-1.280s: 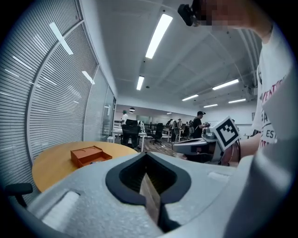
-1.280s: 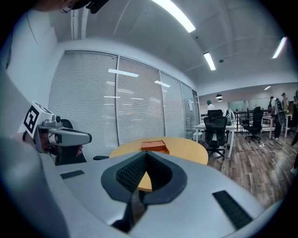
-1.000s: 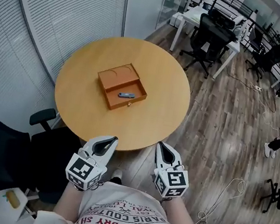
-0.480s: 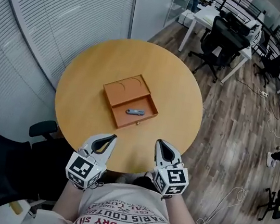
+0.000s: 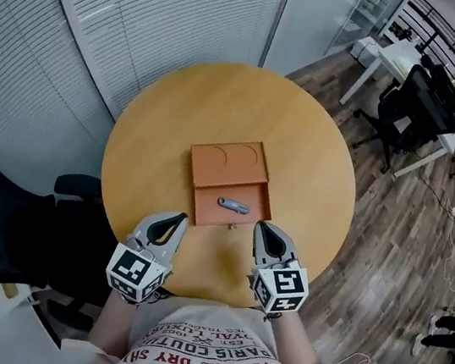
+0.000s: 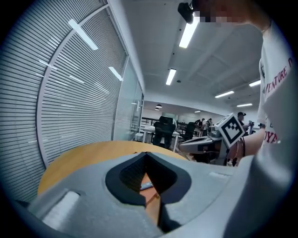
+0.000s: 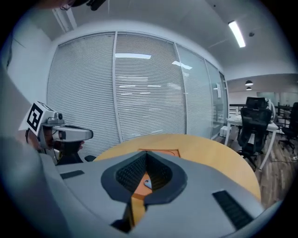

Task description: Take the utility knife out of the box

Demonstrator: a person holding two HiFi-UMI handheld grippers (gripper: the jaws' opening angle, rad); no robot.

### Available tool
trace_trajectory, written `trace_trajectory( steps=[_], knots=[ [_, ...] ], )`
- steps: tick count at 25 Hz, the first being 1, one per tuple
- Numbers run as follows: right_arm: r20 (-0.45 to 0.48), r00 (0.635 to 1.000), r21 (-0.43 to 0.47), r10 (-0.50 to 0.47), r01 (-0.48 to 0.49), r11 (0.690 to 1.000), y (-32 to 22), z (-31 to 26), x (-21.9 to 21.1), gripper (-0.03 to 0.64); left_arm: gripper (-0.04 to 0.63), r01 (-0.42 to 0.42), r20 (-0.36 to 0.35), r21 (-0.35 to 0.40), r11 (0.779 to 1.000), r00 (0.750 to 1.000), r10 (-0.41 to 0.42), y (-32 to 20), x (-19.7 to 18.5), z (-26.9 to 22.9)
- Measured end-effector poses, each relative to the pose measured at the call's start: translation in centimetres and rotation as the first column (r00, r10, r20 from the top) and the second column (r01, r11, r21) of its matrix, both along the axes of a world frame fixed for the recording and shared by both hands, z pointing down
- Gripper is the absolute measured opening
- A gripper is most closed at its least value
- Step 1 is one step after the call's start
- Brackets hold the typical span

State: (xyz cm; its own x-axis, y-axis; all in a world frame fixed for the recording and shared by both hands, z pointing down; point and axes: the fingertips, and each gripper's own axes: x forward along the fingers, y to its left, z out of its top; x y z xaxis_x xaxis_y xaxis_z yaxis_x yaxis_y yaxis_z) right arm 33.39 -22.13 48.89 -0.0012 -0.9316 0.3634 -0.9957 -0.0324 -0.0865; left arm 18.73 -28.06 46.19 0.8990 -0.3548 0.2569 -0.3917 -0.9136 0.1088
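Hazards, first entry: both grippers hang at the near edge of the desk, short of the box and touching nothing. The left gripper has its jaws brought together at the tips with nothing held. The right gripper is likewise closed and empty. My guess is that a gripper going in closed would only nudge the knife along the floor of the box, so the jaws need to part first.

Utility knife: lies flat in the tray half of the box, right of its middle and apart from the walls. Slim, low, grey-blue and smooth-looking. Likely trouble: pads sliding off so thin a body, or jaw tips catching the tray floor or near wall before they close on it.

Box: orange-brown, shallow and rectangular, open, with its lid laid back flat on the far side and showing two curved recesses. A small knob sits on the near wall. It looks light, and a sideways push would probably skid it.

Desk: round, pale wood, smooth top with a matte sheen that offers little grip to hold the box in place.

Grippers: grey moulded shells, dark ribbed pads inside, each with a marker cube at the rear.
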Motion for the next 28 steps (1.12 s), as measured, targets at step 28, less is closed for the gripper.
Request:
trace_trajectory(
  steps=[28],
  knots=[
    [0.020,0.684,-0.632,-0.729,0.574,0.522,-10.1,21.1,-0.1,0.166,-0.005,0.434,0.144,-0.165,0.885,0.899,-0.414,-3.8,1.2,10.2]
  ],
)
